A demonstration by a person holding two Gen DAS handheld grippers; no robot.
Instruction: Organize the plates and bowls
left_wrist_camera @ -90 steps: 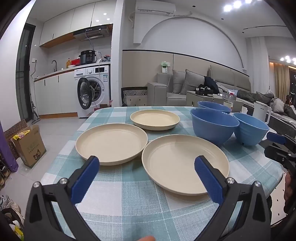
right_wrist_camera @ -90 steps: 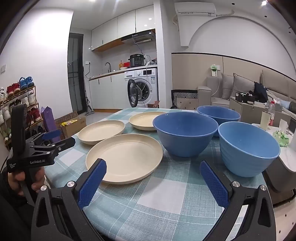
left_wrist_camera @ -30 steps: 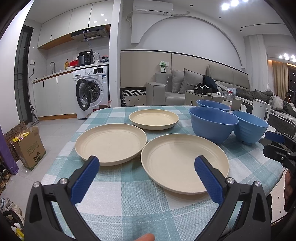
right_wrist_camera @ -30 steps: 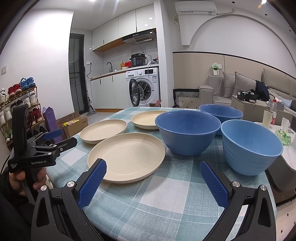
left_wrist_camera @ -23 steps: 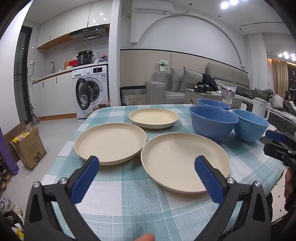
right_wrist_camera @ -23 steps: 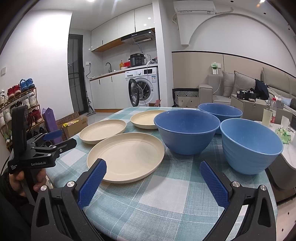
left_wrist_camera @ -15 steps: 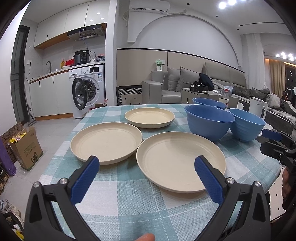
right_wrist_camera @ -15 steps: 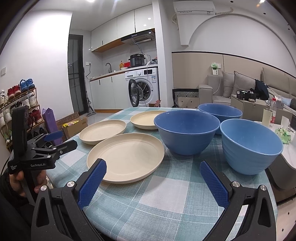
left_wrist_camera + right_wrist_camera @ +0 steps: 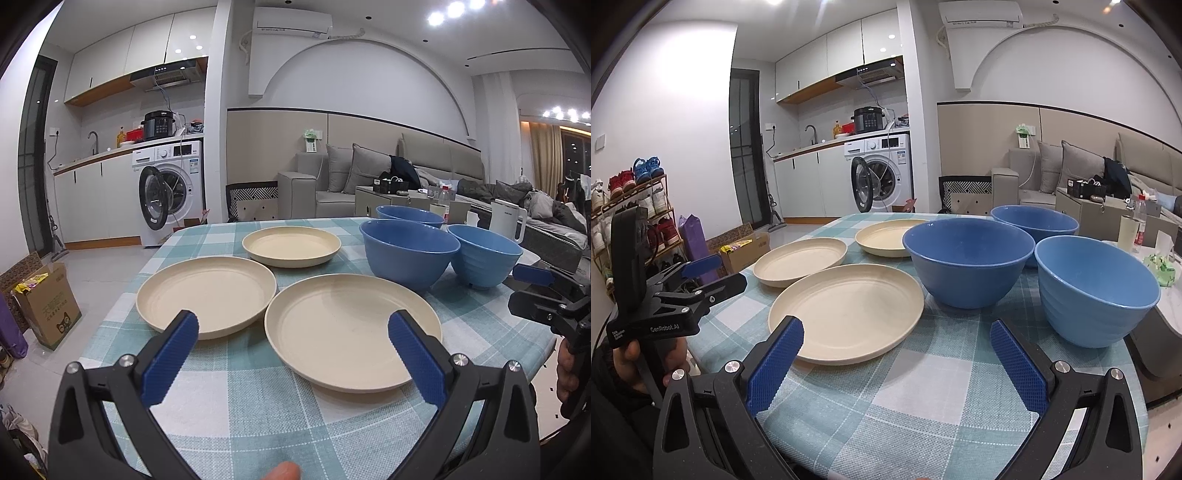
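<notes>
Three cream plates lie on the checked tablecloth: a near plate (image 9: pixel 352 328) (image 9: pixel 846 314), a left plate (image 9: pixel 207 293) (image 9: pixel 799 260) and a smaller far plate (image 9: pixel 291 245) (image 9: pixel 882 236). Three blue bowls stand to their right: a large bowl (image 9: pixel 408 253) (image 9: pixel 967 260), a ribbed bowl (image 9: pixel 484 254) (image 9: pixel 1095 288) and a far bowl (image 9: pixel 410 215) (image 9: pixel 1034 223). My left gripper (image 9: pixel 291 334) hovers open over the near edge, in front of the near plate. My right gripper (image 9: pixel 895 338) is open too, between the near plate and the ribbed bowl. Both hold nothing.
The table (image 9: pixel 258 398) ends close to both grippers. A cardboard box (image 9: pixel 48 304) sits on the floor at the left, with a shoe rack (image 9: pixel 635 206) beyond. A washing machine (image 9: pixel 170 192) and sofa (image 9: pixel 351 181) stand behind. A white kettle (image 9: pixel 506 221) is at the right.
The left gripper has drifted slightly right and back, so the plates sit a little further left in its view. The right gripper has barely moved. Both stay open.
</notes>
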